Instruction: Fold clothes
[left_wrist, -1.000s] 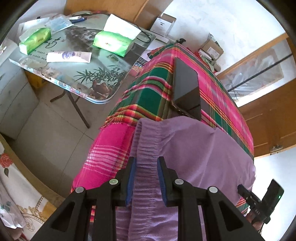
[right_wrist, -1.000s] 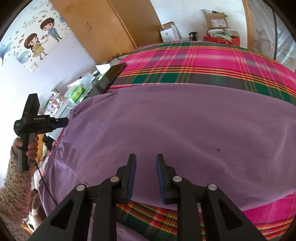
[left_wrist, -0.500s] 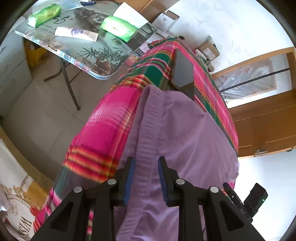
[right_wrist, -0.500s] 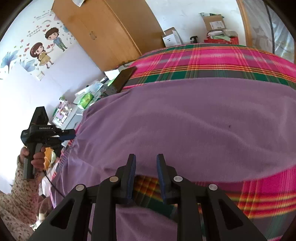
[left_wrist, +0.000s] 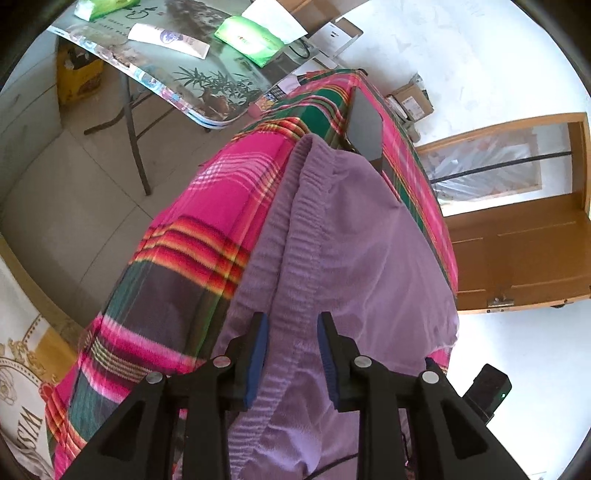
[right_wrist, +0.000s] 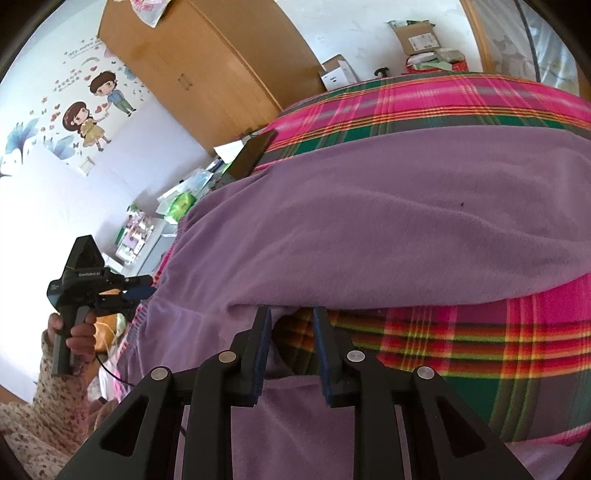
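A purple garment (left_wrist: 351, 240) with a ribbed elastic band lies spread on a table under a pink and green plaid cloth (left_wrist: 221, 192), and its near part hangs over the edge. My left gripper (left_wrist: 291, 350) is open above the band, which runs between the pads unpinched. In the right wrist view the garment (right_wrist: 388, 221) shows a folded near edge. My right gripper (right_wrist: 291, 343) is open at that edge, with plaid cloth (right_wrist: 480, 332) visible in the gap. A person's hand holds the left gripper (right_wrist: 136, 291) at the garment's left end.
A black flat device (left_wrist: 364, 129) lies on the plaid cloth just beyond the garment. A glass-topped side table (left_wrist: 192, 74) with green tissue packs (left_wrist: 251, 37) stands to the left. A wooden wardrobe (right_wrist: 207, 74), cardboard boxes (right_wrist: 417, 37) and a wooden door (left_wrist: 517, 240) stand around.
Both grippers drew back toward the near edge of the table while the garment stayed in place. The left jaws widened a little around the band.
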